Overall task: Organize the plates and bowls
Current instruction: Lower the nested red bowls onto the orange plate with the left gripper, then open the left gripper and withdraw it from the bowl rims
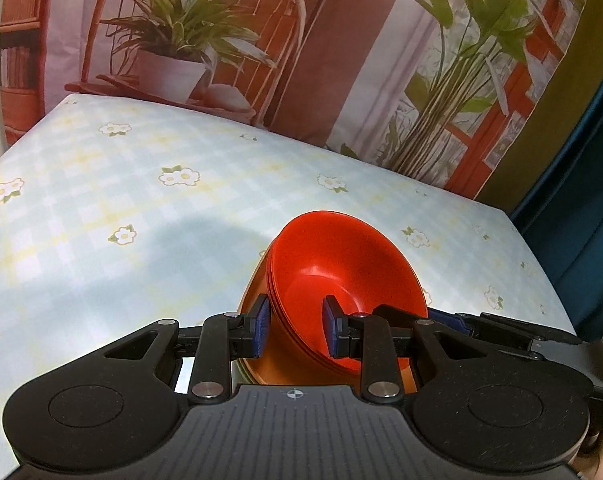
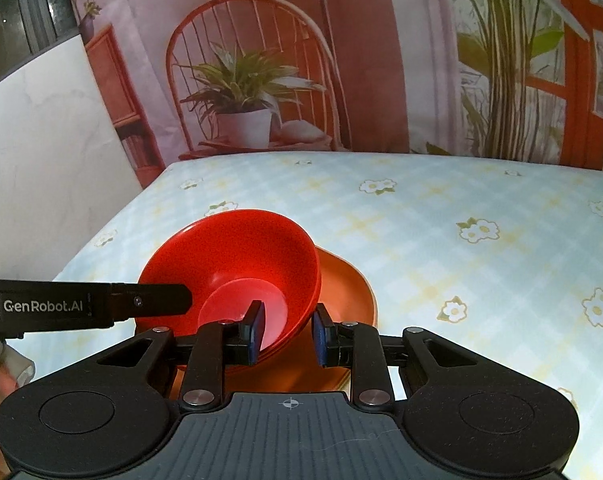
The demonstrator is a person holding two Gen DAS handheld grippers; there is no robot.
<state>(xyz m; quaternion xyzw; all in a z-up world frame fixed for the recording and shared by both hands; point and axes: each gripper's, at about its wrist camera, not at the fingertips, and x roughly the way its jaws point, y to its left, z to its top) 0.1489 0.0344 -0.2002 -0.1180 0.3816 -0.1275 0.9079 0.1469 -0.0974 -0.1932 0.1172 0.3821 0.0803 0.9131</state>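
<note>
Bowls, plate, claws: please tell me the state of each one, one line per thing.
Red bowls: nested in a stack, tilted, gripped at both sides of the rim.
Orange plate: under the bowls; whether it rests on the table cannot be told.
Left claw: shut on the bowls' rim.
Right claw: shut on the bowls' rim.
Table: covered by a flowered cloth.

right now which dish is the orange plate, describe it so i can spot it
Start at the flowered tablecloth, then go to the dishes both grippers clamp at its near edge. The orange plate is the bottom piece, duller and flatter than the bright red bowls nested on it.
</note>
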